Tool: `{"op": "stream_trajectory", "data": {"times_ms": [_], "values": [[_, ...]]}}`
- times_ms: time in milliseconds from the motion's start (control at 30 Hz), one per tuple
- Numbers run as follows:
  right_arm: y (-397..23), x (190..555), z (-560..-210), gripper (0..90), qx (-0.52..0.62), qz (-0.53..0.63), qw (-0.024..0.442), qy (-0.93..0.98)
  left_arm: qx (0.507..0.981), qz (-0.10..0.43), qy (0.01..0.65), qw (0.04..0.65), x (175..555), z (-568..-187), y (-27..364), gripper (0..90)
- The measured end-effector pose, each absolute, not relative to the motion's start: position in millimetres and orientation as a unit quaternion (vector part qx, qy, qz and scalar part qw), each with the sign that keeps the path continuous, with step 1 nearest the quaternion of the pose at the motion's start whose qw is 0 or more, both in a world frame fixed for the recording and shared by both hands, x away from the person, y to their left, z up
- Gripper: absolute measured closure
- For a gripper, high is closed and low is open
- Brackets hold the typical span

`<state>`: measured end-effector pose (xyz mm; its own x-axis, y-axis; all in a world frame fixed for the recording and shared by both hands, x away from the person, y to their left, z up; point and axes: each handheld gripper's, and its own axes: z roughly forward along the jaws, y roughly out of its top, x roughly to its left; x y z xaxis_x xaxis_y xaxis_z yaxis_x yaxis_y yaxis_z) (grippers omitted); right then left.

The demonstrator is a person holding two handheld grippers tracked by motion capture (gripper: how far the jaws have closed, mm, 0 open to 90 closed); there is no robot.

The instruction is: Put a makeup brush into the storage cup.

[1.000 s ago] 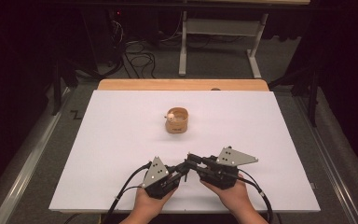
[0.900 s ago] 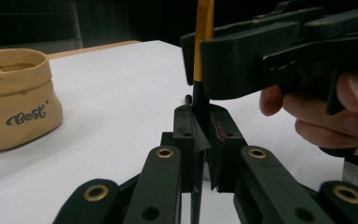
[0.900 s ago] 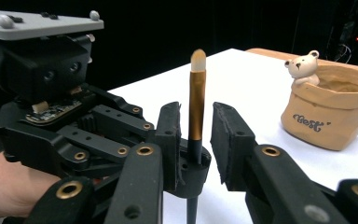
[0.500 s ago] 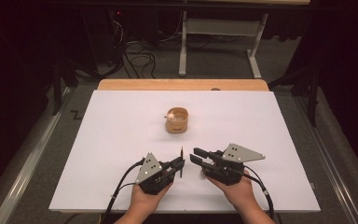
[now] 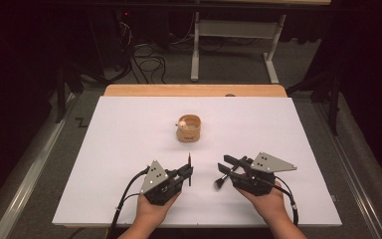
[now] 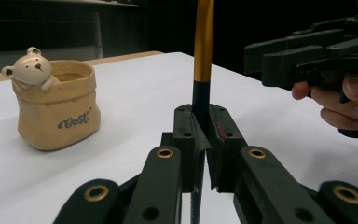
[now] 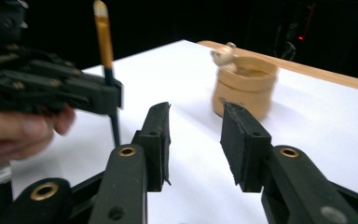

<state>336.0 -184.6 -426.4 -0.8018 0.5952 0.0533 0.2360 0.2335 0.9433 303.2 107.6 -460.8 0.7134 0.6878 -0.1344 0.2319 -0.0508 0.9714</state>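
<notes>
We held the makeup brush (image 6: pixel 203 51) upright in our closed left tool (image 5: pixel 188 172), its long axis vertical, the bear-trimmed pot (image 5: pixel 189 128) beyond it up the bench (image 5: pixel 104 149), while our empty right tool (image 5: pixel 225 165), jaws just opening, sat alongside.

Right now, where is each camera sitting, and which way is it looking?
High view: above the person's side, looking forward and down at the table; both hands, left gripper and right gripper show.
Left gripper view: rides the left gripper, looking along its jaws, shut on the brush; pot at left, right gripper beyond.
Right gripper view: rides the right gripper, jaws open with nothing between; left gripper at left.
Shared: both gripper views show the pot and brush.
</notes>
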Motion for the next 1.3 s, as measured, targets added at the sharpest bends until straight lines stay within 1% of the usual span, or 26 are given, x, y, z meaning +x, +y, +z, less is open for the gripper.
{"op": "stream_trajectory", "data": {"times_ms": [100, 267, 367, 433, 567, 600, 800, 1067, 1200, 1300], "values": [[-196.0, 336.0, -428.5, 61.4, 0.277, 0.549, 0.171, 0.770, 0.699, 0.189, 0.330, 0.606, 304.1, -460.4, 109.3, 82.9], [-214.5, 334.2, -434.1, 56.4, 0.289, 0.547, 0.183, 0.764, 0.697, 0.192, 0.333, 0.605, 305.9, -460.2, 112.2, 82.9], [-224.4, 333.7, -439.8, 49.4, 0.297, 0.558, 0.185, 0.753, 0.696, 0.194, 0.335, 0.605, 306.2, -459.9, 113.8, 83.0], [-230.5, 332.4, -442.4, 46.9, 0.307, 0.565, 0.182, 0.744, 0.696, 0.196, 0.335, 0.604, 305.9, -459.9, 114.2, 83.0], [-238.8, 329.3, -442.5, 38.9, 0.319, 0.566, 0.200, 0.733, 0.697, 0.199, 0.334, 0.602, 305.3, -459.6, 113.9, 82.9], [-240.1, 329.2, -442.7, 38.1, 0.318, 0.566, 0.203, 0.733, 0.697, 0.198, 0.335, 0.603, 305.4, -459.3, 114.1, 82.9], [-246.9, 330.2, -444.0, 26.9, 0.324, 0.567, 0.207, 0.728, 0.694, 0.201, 0.339, 0.602, 306.1, -457.4, 117.2, 82.9], [-245.6, 330.2, -445.9, 6.8, 0.320, 0.557, 0.218, 0.735, 0.681, 0.207, 0.348, 0.610, 309.5, -450.7, 128.0, 82.9], [-246.5, 330.4, -445.8, 1.0, 0.327, 0.555, 0.222, 0.732, 0.678, 0.214, 0.348, 0.611, 311.9, -446.6, 130.1, 82.9], [-247.7, 330.9, -445.7, 0.3, 0.328, 0.555, 0.226, 0.730, 0.675, 0.218, 0.350, 0.612, 315.4, -443.8, 130.5, 82.9]]}}
